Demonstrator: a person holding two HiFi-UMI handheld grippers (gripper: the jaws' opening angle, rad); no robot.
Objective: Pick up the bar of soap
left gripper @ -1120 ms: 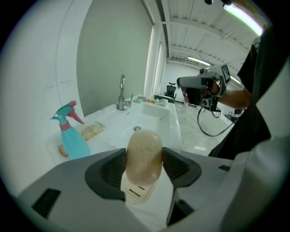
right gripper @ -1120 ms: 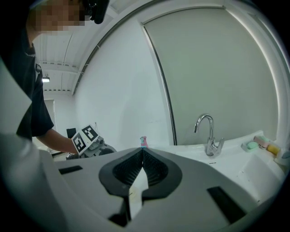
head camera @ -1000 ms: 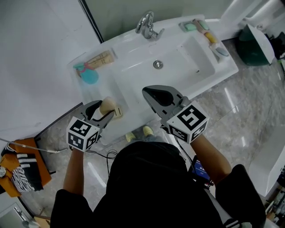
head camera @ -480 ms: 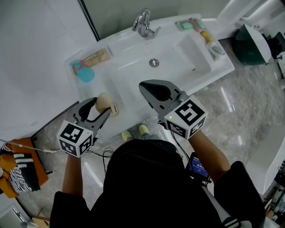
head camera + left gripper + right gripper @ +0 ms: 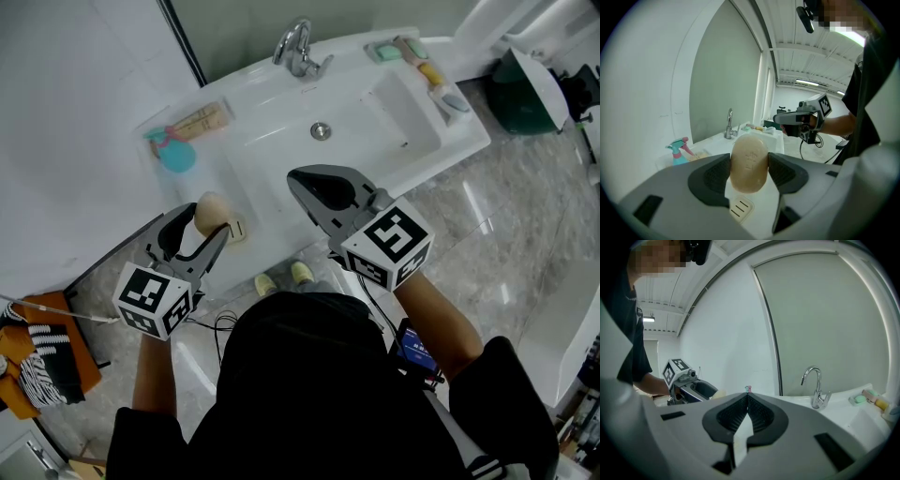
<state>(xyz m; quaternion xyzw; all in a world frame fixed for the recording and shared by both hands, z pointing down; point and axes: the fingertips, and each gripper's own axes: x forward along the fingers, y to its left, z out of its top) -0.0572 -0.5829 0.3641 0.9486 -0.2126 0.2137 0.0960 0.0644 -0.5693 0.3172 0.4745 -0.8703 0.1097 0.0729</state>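
The left hand-held gripper is clamped on the bar of soap, holding it clear above the soap dish. The right hand-held gripper is closed and empty. The pick-up appears complete.

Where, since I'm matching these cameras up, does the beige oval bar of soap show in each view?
Head view: beige oval bar of soap lower left, held at the left gripper's tip.
Left gripper view: dead centre, clamped between the fingers.
Right gripper view: only a pale sliver left of centre, at that gripper's tip.
Shared landmark: the chrome faucet, in all three.
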